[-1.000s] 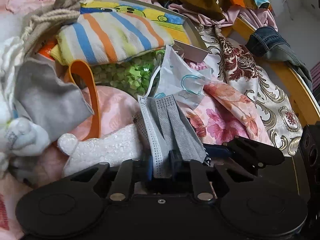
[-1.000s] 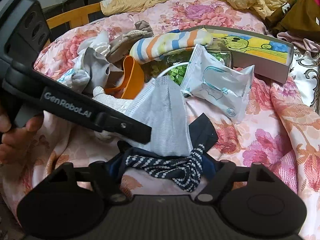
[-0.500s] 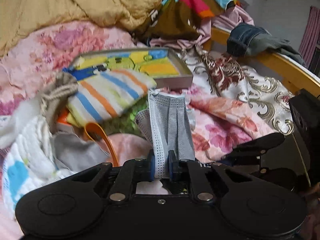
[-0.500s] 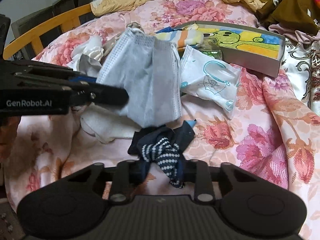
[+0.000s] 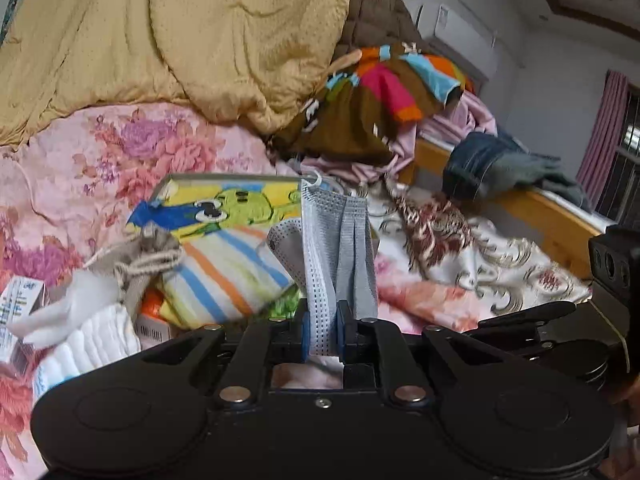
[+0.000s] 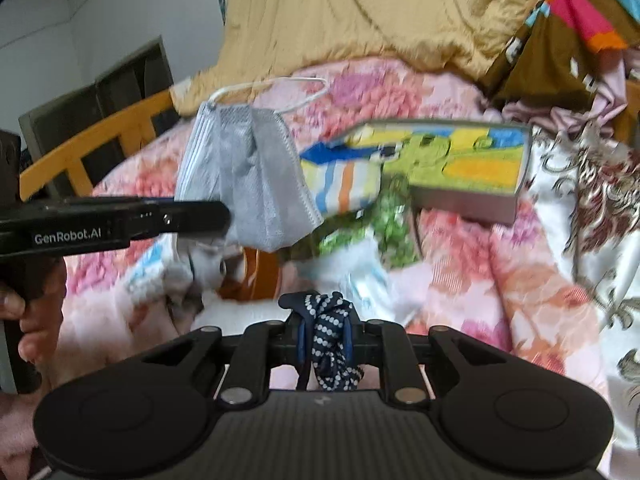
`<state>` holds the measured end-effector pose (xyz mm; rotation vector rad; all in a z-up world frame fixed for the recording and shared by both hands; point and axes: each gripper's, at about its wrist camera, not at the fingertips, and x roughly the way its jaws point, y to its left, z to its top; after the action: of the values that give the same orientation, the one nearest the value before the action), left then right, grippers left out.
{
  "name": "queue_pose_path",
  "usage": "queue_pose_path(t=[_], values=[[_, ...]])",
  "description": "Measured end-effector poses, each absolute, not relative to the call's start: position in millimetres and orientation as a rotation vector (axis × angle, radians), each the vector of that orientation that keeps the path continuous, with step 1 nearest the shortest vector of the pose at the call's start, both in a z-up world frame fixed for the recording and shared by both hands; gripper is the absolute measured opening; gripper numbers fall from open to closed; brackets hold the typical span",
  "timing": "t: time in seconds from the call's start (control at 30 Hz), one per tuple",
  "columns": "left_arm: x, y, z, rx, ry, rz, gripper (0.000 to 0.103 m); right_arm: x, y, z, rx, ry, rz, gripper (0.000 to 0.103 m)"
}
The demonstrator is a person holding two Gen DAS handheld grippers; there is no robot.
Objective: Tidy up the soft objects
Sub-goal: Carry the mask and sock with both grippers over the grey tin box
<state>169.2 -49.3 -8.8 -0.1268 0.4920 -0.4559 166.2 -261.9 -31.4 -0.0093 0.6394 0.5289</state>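
Note:
My left gripper (image 5: 322, 328) is shut on the lower edge of a grey pleated face mask (image 5: 340, 240), which stands up above the bed. In the right wrist view the same mask (image 6: 256, 184) hangs in the air from the left gripper (image 6: 218, 216), its white ear loop on top. My right gripper (image 6: 324, 332) is closing its jaws on a navy cloth with white dots (image 6: 330, 320), bunched between the pads and lifted off the bedding. Behind lies a shallow grey box (image 6: 460, 204) with a cartoon picture inside, and a striped cloth (image 5: 224, 272) rests against it.
A yellow quilt (image 5: 200, 40) and a colourful brown garment (image 5: 380, 96) pile up at the back. Jeans (image 5: 492, 164) hang over the wooden bed rail (image 5: 560, 220) on the right. White cloths (image 5: 92, 328), a beige drawstring bag (image 5: 148, 256) and small cartons (image 5: 20, 300) lie at the left.
Both grippers have risen from the bed. The left has carried the grey mask up. The right has gone from open around the navy dotted cloth to shut on it and lifted it.

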Motion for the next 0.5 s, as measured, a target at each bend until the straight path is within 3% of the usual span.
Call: queue_pose_path(t=[0.5], values=[[229,-37,19,-0.207,0.432,-0.448,0.013,197,-260,1,-0.024,0.500,0.465,0.013]])
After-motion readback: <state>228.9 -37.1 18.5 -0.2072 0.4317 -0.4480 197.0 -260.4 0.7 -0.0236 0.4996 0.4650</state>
